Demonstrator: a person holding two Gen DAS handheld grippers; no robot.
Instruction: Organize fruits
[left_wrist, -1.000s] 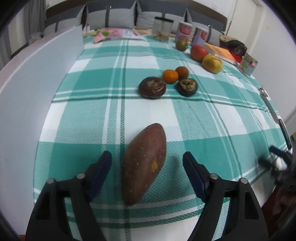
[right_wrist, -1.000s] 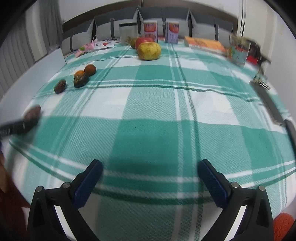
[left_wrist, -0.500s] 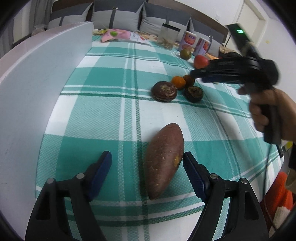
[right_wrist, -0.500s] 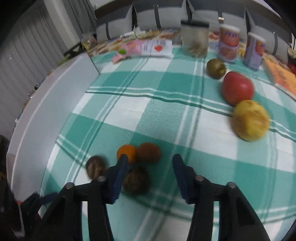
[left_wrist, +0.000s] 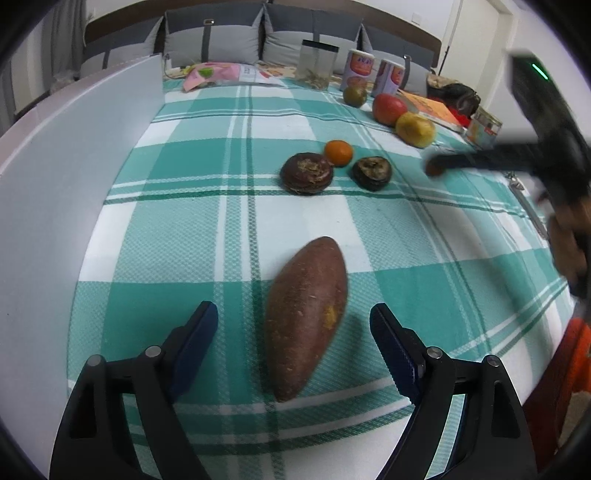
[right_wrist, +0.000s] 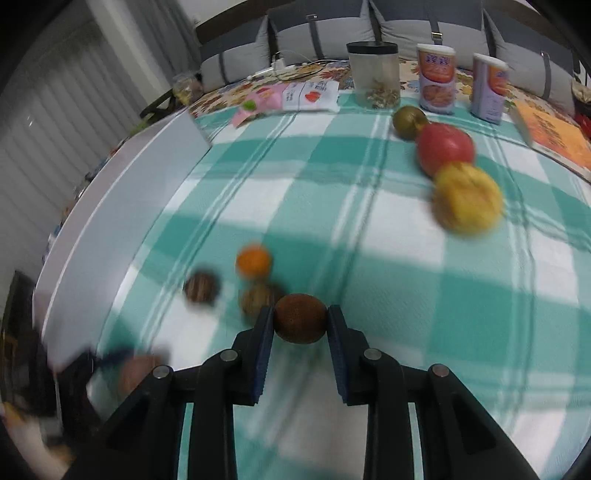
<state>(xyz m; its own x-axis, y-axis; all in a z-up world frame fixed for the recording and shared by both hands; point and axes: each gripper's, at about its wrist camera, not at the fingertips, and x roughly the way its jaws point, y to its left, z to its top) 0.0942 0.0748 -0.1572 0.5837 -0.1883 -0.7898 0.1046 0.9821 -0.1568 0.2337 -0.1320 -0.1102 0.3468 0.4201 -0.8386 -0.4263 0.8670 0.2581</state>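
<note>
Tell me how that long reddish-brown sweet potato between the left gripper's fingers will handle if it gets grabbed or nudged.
The sweet potato looks solid and stiff, so it should keep its shape when squeezed. It tapers at both ends, so a nudge would probably swing or roll it sideways on the checked cloth. Its thick middle looks heavy; the left gripper, jaws opening, should probably close there.

We see open checked cloth (left_wrist: 192, 229) between the white board (left_wrist: 55, 177) on the left and the fruit cluster; a gripper could pass there. The sweet potato (left_wrist: 306, 314) lies between our left gripper's (left_wrist: 293, 345) opening jaws, touching neither, blocking straight-ahead travel. Two dark fruits (left_wrist: 306, 173) and an orange (left_wrist: 338, 152) crowd the middle. The right gripper (right_wrist: 300, 325), clamped on a brown fruit (right_wrist: 300, 323), has clear cloth to its right; apples (right_wrist: 466, 201) and cans (right_wrist: 436, 83) wall the far edge.
</note>
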